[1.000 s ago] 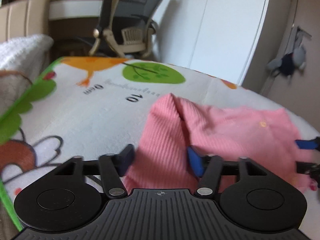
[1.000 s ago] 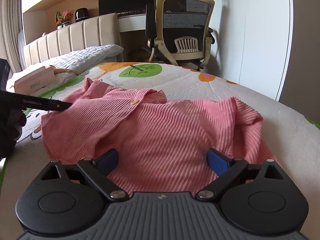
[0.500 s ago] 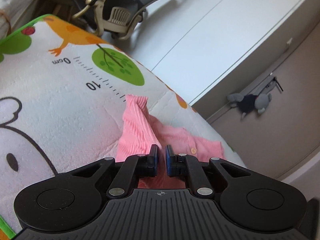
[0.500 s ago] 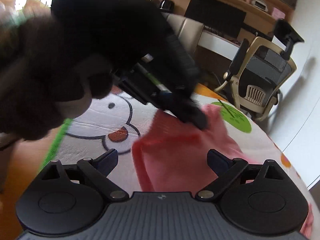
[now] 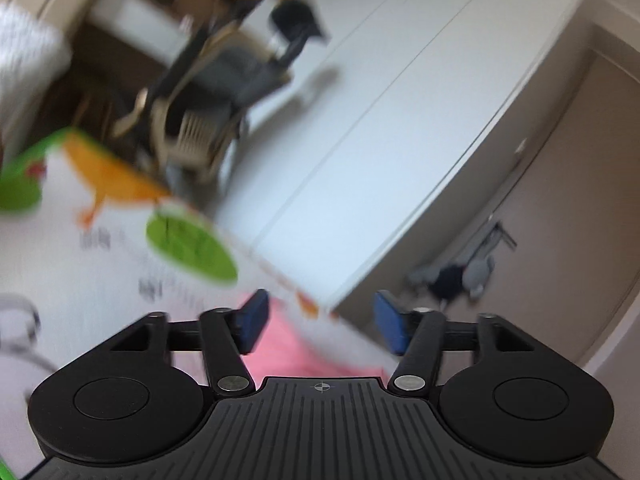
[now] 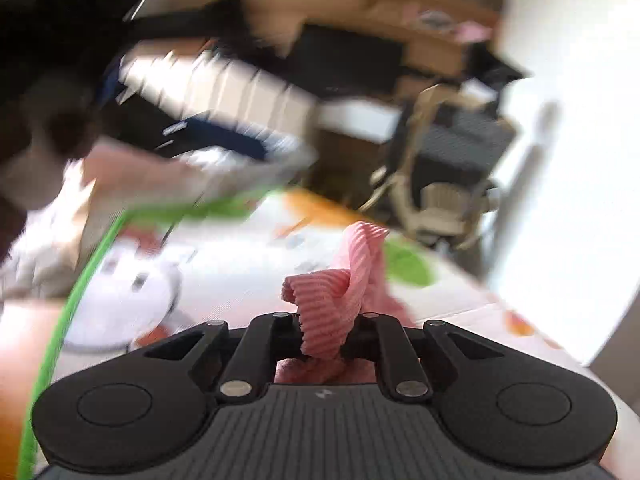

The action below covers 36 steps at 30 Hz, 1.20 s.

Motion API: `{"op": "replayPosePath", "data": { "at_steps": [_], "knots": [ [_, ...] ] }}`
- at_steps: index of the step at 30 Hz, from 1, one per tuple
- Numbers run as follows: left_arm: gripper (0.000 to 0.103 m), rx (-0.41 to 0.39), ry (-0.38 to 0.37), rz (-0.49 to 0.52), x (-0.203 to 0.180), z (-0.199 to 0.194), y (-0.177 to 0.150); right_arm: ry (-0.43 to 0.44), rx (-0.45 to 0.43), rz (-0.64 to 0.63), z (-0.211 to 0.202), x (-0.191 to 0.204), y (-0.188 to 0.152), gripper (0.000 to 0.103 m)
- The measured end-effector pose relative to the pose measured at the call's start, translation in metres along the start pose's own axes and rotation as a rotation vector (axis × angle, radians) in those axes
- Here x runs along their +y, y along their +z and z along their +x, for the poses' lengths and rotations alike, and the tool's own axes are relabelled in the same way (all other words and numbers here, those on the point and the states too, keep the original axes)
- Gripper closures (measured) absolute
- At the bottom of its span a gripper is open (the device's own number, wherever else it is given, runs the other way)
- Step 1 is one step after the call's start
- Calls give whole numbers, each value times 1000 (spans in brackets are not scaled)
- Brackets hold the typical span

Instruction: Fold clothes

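The pink ribbed garment is bunched between the fingers of my right gripper, which is shut on a fold of it above the printed play mat. A strip of the cloth stands up past the fingertips. In the left wrist view my left gripper is open, its blue pads wide apart, with nothing between them. The pink garment lies on the play mat just below and in front of it. Both views are motion-blurred.
A beige and grey office chair stands past the mat's far edge, and shows as the office chair in the left view. White wardrobe doors are to the right. A grey soft toy hangs on the beige wall. A dark blurred shape fills the upper left.
My left gripper, shut on the pink cloth half a second ago, has opened and let it go. My right gripper, open before, has shut on a fold of the garment.
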<state>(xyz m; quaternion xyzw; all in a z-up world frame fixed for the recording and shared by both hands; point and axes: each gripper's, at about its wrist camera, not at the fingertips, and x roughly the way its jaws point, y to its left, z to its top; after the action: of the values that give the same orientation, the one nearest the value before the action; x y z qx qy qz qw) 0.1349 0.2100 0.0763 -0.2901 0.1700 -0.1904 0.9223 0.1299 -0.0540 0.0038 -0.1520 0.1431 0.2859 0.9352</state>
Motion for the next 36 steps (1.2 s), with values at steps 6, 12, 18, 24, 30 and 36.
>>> {"op": "replayPosePath", "data": {
  "at_steps": [6, 12, 18, 24, 30, 36],
  "knots": [
    [10, 116, -19, 37, -20, 41, -28, -211, -4, 170, -66, -101, -30, 92],
    [9, 359, -8, 24, -32, 118, -85, -290, 182, 298, -81, -161, -104, 90],
    [11, 486, 17, 87, -45, 157, -125, -297, 135, 326, -114, -185, -105, 61],
    [10, 509, 36, 175, -54, 159, -136, -196, -51, 301, -130, -202, -49, 56],
    [9, 510, 47, 191, -56, 141, -125, -68, 159, 309, -7, -201, -55, 54],
    [8, 438, 22, 279, -67, 119, -112, -68, 162, 375, -3, -217, -71, 52]
  ]
}}
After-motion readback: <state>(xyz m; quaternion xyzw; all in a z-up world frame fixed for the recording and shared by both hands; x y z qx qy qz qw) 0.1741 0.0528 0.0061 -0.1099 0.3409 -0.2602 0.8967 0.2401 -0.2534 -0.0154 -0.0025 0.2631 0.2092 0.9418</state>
